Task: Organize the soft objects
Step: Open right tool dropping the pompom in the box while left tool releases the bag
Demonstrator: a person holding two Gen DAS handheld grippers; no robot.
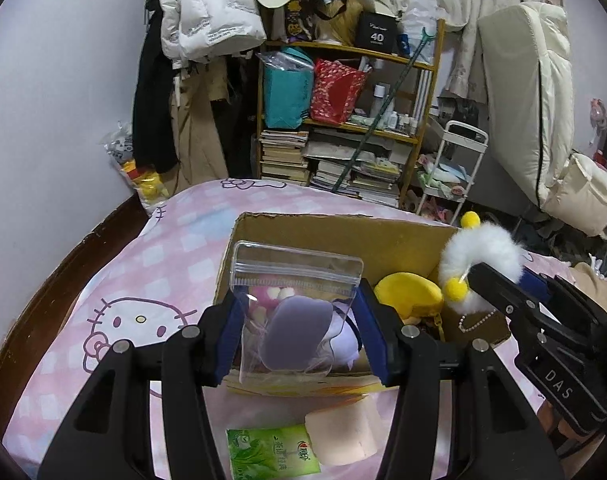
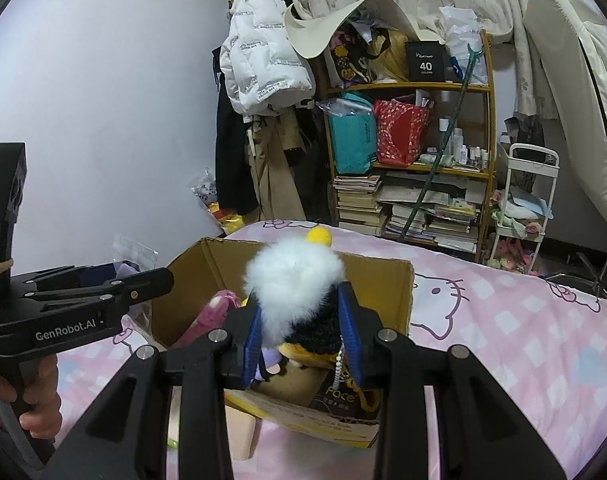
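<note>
Both tongs are hovering over the cardboard box (image 1: 343,236): the left gripper (image 1: 299,332) is clutching a clear pouch (image 1: 295,304), the right gripper (image 2: 303,332) a white fluffy toy (image 2: 293,280). Dropping looks next, calling for lowering, then releasing.

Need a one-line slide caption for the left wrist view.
Left tongs hold a clear zip bag of soft items over the cardboard box on the Hello Kitty bedsheet.

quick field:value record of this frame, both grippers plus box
left gripper: shut on zip bag of sponges, above box
right gripper: shut on fluffy white toy with yellow pompoms, above box
cardboard box: open, on pink bed sheet; yellow plush inside
outside box: green tissue pack, beige sponge
</note>
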